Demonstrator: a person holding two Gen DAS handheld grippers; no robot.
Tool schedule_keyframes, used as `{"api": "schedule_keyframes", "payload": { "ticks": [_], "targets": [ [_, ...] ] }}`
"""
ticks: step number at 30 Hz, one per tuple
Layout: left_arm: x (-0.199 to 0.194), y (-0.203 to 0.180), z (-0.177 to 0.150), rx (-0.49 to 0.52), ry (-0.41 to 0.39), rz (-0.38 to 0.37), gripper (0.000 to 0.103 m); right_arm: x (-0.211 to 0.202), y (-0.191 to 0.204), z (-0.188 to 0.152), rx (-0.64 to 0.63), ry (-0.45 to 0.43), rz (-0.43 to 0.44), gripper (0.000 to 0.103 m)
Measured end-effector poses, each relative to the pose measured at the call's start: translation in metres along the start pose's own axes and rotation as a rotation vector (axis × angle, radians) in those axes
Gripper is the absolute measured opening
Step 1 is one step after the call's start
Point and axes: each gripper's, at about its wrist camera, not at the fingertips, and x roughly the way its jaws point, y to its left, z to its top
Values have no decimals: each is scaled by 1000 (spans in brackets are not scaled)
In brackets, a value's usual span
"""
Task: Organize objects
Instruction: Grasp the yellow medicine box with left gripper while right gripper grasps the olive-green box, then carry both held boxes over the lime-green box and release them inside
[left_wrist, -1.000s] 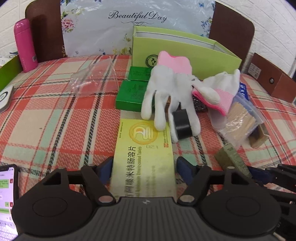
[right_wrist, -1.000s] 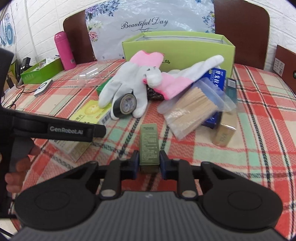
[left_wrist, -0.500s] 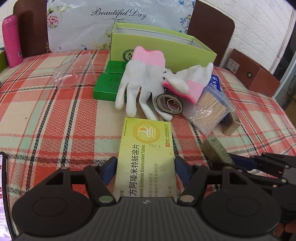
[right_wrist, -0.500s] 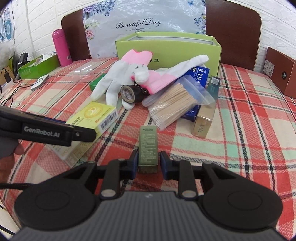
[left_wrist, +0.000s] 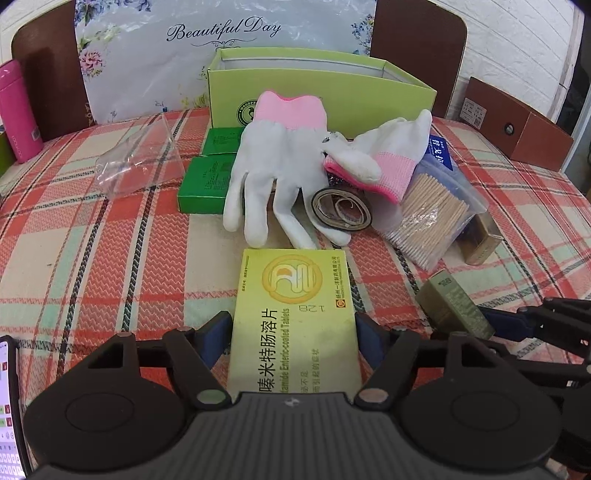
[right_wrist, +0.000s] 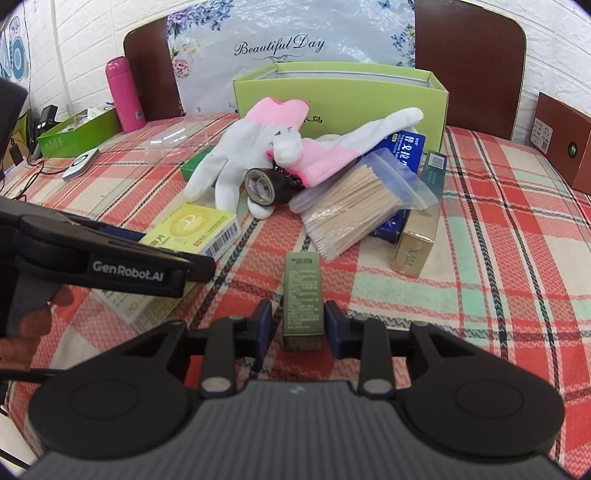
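Observation:
A yellow medicine box (left_wrist: 291, 280) lies flat on the plaid tablecloth, its near end between the pads of my left gripper (left_wrist: 293, 317), which is shut on it. To its right an olive carton (right_wrist: 303, 299) rests on the cloth between the jaws of my right gripper (right_wrist: 298, 314). Those jaws are opening, and a gap shows beside the left pad. Both views show both boxes: the olive carton (left_wrist: 454, 310) sits by the right gripper's fingers (left_wrist: 517, 325), and the yellow box (right_wrist: 192, 225) lies under a left gripper finger (right_wrist: 147, 269).
Further back lie two white and pink gloves (left_wrist: 273, 166), a tape roll (left_wrist: 340, 210), a bag of wooden sticks (left_wrist: 432, 218), a gold carton (right_wrist: 413, 251) and two green boxes (left_wrist: 207, 181). An open lime-green box (left_wrist: 321, 96) stands behind. A pink bottle (right_wrist: 123, 96) stands far left.
My right jaws have parted from the olive carton, which they were clamping. The tape roll has tipped over beside the gloves. The yellow box keeps its place between my left pads.

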Motion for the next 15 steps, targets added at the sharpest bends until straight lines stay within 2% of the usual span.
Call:
{"api": "schedule_keyframes", "payload": {
  "ticks": [1,3,9,12,15],
  "targets": [
    [0,0,0,0,-3,-3,71,1,0,0,2,0,1,30],
    [-2,1,-2,10,-6,-8,69,3,0,-1,3,-2,-2,22],
    [-14,3,-4,-21,-6,-47,69,-4,-2,-2,22,0,13,22],
    [-30,4,1,-27,-38,-80,69,-17,-5,4,42,-23,46,22],
    [-47,4,16,-38,-95,-103,69,-36,-9,21,42,-84,71,22]
  ]
}}
